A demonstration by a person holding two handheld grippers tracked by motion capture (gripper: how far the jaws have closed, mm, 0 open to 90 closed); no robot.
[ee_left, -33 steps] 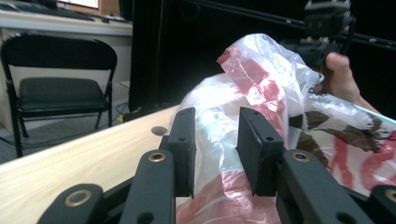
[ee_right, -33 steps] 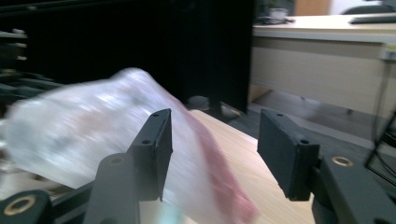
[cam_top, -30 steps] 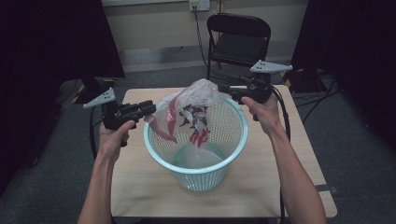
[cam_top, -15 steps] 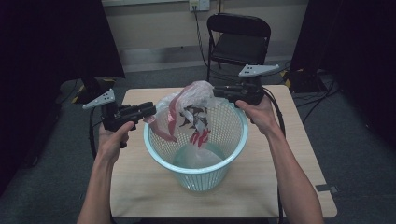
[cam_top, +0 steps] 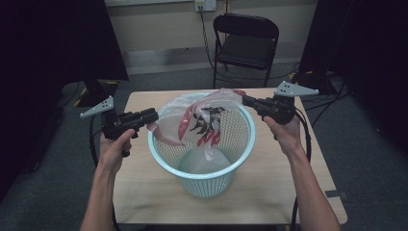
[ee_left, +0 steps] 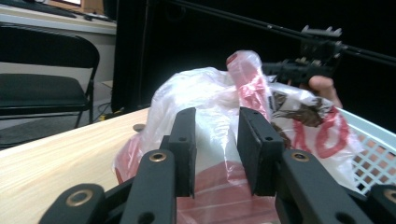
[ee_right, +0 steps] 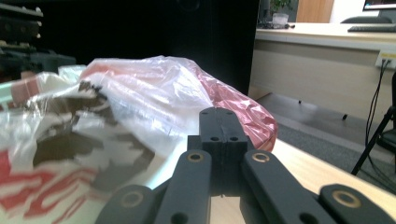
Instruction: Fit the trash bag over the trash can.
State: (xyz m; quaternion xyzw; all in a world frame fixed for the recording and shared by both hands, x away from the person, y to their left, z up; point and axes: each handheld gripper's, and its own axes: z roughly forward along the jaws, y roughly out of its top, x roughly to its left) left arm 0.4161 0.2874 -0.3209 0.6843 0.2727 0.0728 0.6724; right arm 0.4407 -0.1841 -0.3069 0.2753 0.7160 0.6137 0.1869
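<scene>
Plastic bag (cam_top: 204,120): thin, glossy, crinkled film, translucent white with red and dark print, lining the basket. Basket (cam_top: 202,178): pale turquoise moulded plastic, smooth solid rim and open mesh wall. Table (cam_top: 269,192) beneath the basket: light wood-grain top, smooth and matt. Left tongs (ee_left: 215,140) and right tongs (ee_right: 219,126), one on each side of the basket: matt black plastic, faintly textured, with brass-coloured metal rivets at the joints. Folding chair (cam_top: 246,43) behind the basket: black, its seat and back with a dull sheen.
</scene>
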